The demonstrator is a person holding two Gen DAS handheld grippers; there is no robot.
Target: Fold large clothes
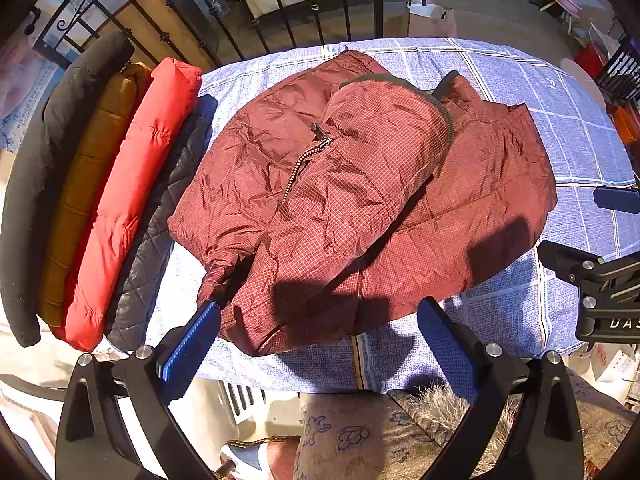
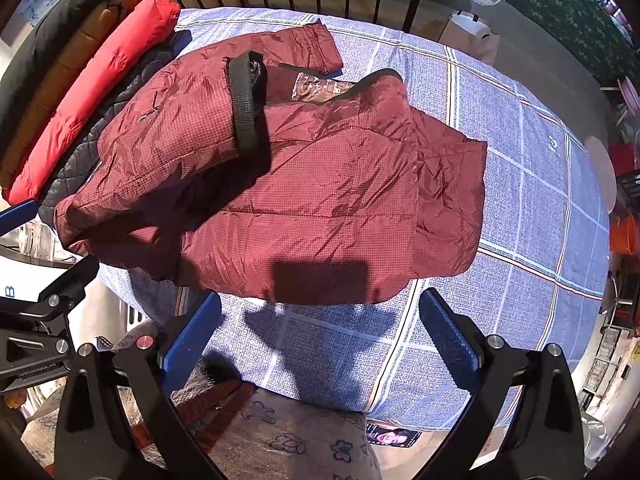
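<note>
Maroon puffer jacket (image 1: pixel 360 200), partly folded, mid-surface beside the stacked folded jackets (image 1: pixel 100 200); left gripper (image 1: pixel 320 344) and right gripper (image 2: pixel 320 340) at its near hem, jaws wide, empty; next fold likely needs hem grasped.

The left gripper (image 1: pixel 318 344) has its two blue fingers (image 1: pixel 192 344) spread wide apart, with nothing between them. The right gripper (image 2: pixel 320 340) looks the same: its blue fingers (image 2: pixel 448 336) are spread wide and hold nothing. Both grippers point forward, side by side. The right one shows at the edge of the left wrist view.
</note>
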